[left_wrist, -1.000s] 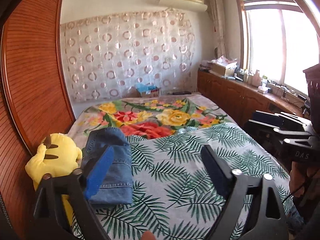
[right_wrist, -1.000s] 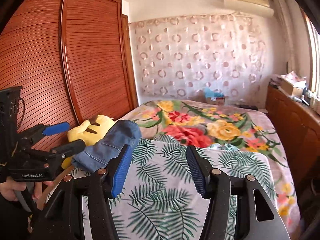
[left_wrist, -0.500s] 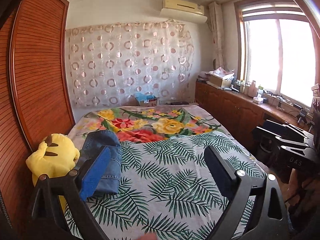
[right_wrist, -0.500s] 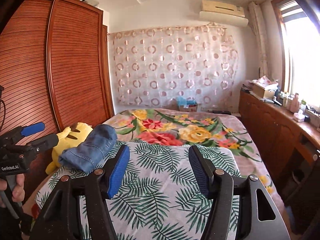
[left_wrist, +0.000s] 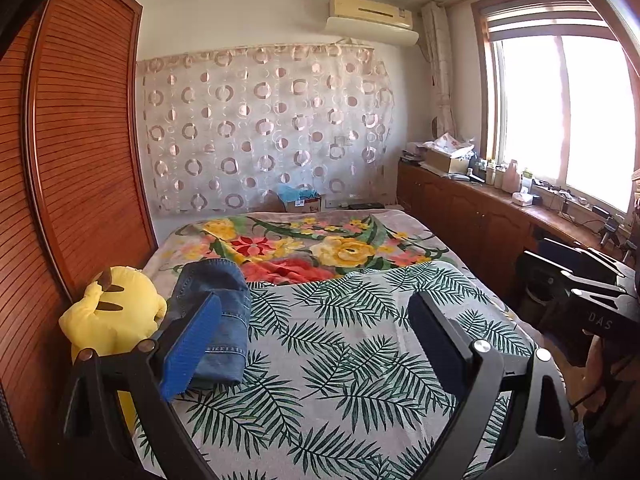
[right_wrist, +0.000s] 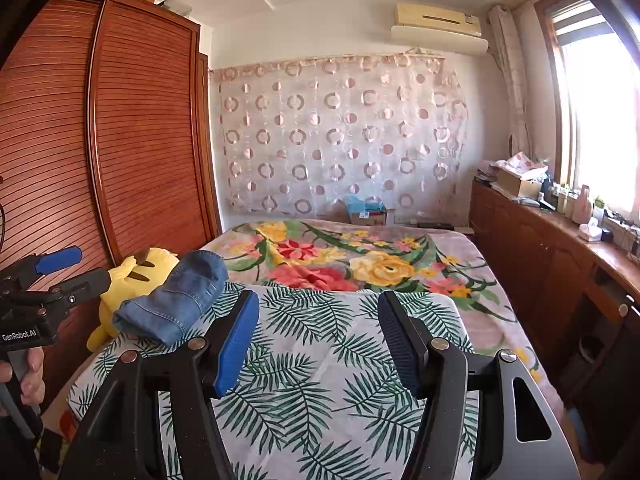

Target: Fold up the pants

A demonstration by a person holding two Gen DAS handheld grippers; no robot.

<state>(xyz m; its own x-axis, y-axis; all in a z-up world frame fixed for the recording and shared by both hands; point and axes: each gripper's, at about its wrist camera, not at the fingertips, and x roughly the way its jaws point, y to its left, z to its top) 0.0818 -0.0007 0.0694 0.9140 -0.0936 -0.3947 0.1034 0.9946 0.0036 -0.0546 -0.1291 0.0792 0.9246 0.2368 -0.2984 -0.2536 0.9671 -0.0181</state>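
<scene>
left wrist: folded pants (left_wrist: pixel 216 312) lengthwise along bed (left_wrist: pixel 344 360).

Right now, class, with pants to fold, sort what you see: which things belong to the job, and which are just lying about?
Belong to the job:
folded denim pants, on the palm-leaf sheet
left gripper, open, empty
right gripper, open, empty

Just lying about:
yellow plush toy, beside the pants
floral blanket
cardboard box by the curtain
wooden wardrobe

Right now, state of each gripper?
Left gripper: jaws open, holding nothing.
Right gripper: jaws open, holding nothing.
</scene>
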